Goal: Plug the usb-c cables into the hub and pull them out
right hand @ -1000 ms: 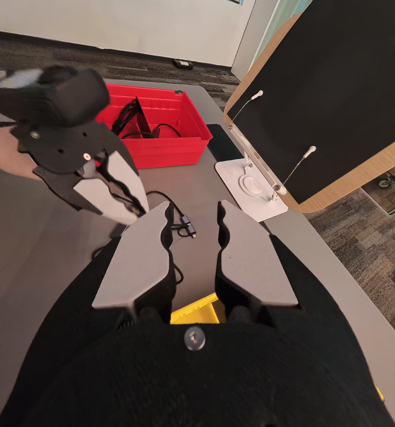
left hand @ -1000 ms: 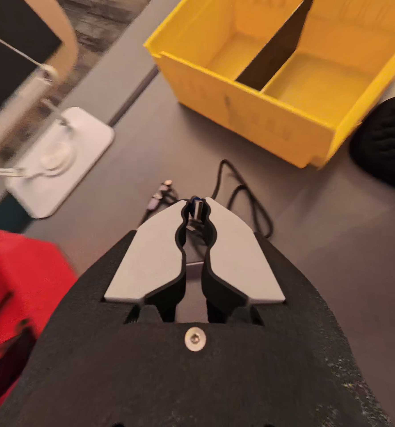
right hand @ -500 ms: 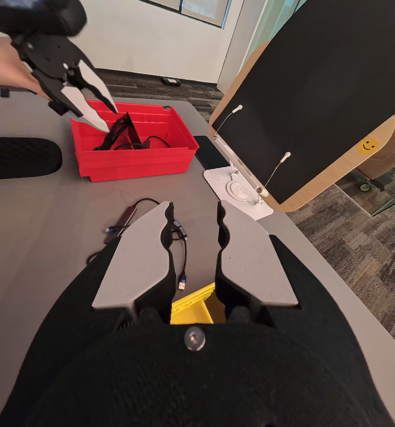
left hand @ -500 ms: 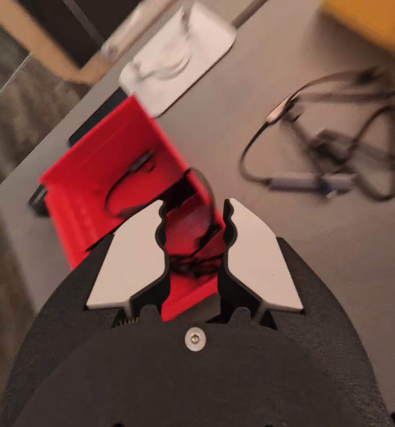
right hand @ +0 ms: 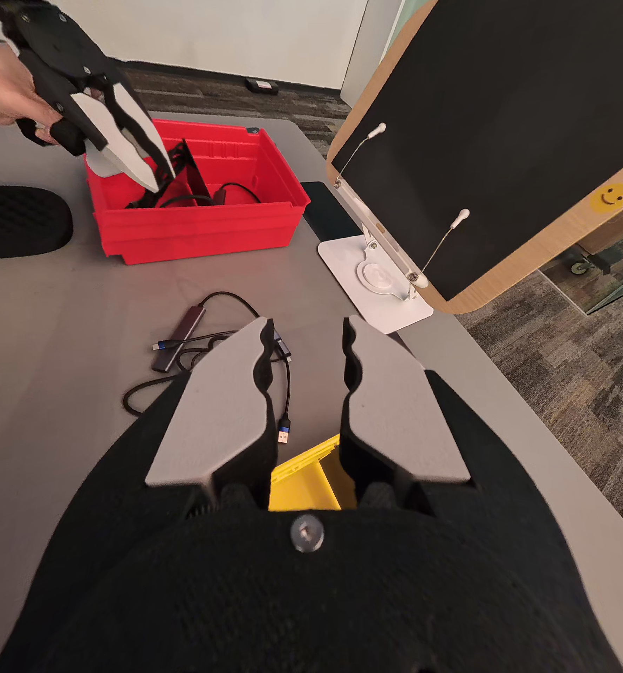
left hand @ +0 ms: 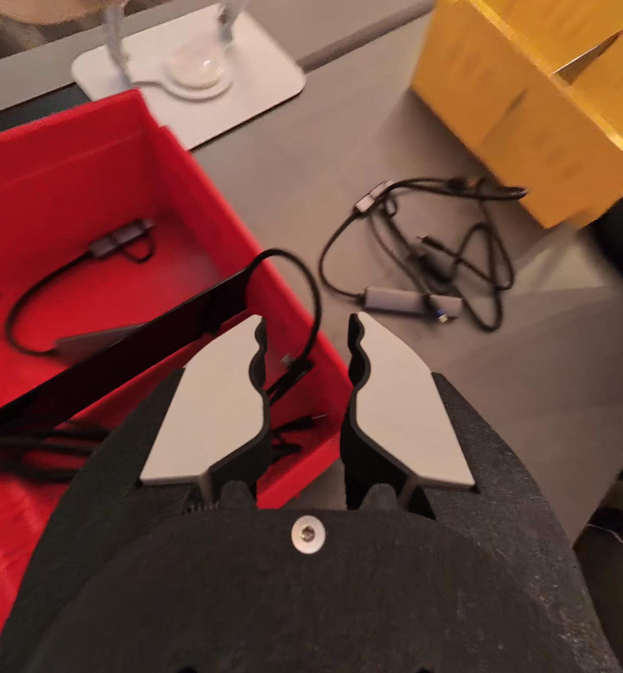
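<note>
Leftmost, the left gripper (right hand: 157, 178) hangs over the red bin (right hand: 201, 233) with its jaws spread and empty, tips down among the black cables (left hand: 299, 357) inside. Just right of it, on the grey table (right hand: 48, 327), the slim grey hub (right hand: 179, 342) lies flat, its long axis running toward the bin, with a blue-collared cable (right hand: 284, 433) loose beside it. Farther right, the right gripper (right hand: 304, 324) hovers with jaws parted, holding nothing; no legible writing shows.

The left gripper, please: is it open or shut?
Open: the left gripper shows a clear gap between its fingers, nothing gripped, above the red bin.
</note>
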`<state>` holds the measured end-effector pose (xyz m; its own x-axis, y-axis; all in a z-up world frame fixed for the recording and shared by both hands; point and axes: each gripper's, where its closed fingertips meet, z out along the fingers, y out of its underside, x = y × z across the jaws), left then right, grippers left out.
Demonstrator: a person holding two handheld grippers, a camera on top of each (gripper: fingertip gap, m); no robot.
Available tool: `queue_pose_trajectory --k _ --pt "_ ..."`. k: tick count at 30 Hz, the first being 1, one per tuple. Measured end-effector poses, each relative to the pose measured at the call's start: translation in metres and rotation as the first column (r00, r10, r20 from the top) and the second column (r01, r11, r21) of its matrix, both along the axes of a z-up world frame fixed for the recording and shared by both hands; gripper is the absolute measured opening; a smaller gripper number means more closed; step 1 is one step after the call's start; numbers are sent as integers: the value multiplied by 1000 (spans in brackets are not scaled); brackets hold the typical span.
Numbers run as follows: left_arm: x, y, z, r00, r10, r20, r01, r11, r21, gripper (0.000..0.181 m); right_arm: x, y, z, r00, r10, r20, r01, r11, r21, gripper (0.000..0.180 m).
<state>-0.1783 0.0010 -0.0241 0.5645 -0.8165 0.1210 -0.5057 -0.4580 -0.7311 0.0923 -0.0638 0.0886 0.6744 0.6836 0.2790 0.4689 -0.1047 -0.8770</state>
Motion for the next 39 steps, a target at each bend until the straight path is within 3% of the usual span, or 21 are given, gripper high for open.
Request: queue_pose_trajectory --k 2,5,7,10,13,16,18,21,26,34,35,37,39 --pt "9 4 -2 998 25 -52 -21 998 64 34 -1 2 -4 1000 -2 12 2 1000 -9 37" --pt "14 13 -17 979 83 -187 -63 992 112 39 -1 3 -7 1000 -4 29 4 1000 -17 37" --pt "14 19 -21 967 104 -231 -80 991 109 5 -1 3 -9 999 -4 34 4 1000 -20 38" --pt "13 23 1 981 128 -147 -111 987 118 4 1 3 -9 999 -13 47 14 1000 -16 37" --pt "7 17 46 990 141 -17 -137 979 151 4 2 2 -5 999 -15 42 15 1000 -4 37" --pt "28 -16 103 986 30 162 -64 975 213 4 6 2 -2 999 -24 34 24 1000 7 37" --pt "54 -41 119 987 -65 148 18 955 296 4 9 2 0 999 -31 32 31 999 12 37" --pt "94 -51 100 995 -59 -83 90 883 460 4 14 0 4 999 -45 23 44 999 24 37" --pt "169 -51 32 950 -70 -305 217 849 481 4 18 -8 12 999 -47 9 46 998 52 37" --pt "242 -83 -45 899 -209 -385 372 829 417 5 32 -19 28 998 -51 -33 54 994 94 37" --pt "245 -86 -47 901 -231 -368 378 832 405 13 33 -21 30 998 -49 -42 53 994 100 37" --pt "245 -93 -46 895 -302 -329 406 857 317 48 35 -24 33 997 -44 -55 50 993 107 37" --pt "231 -91 -33 886 -361 -290 432 871 234 54 37 -27 35 997 -43 -58 49 993 111 37"
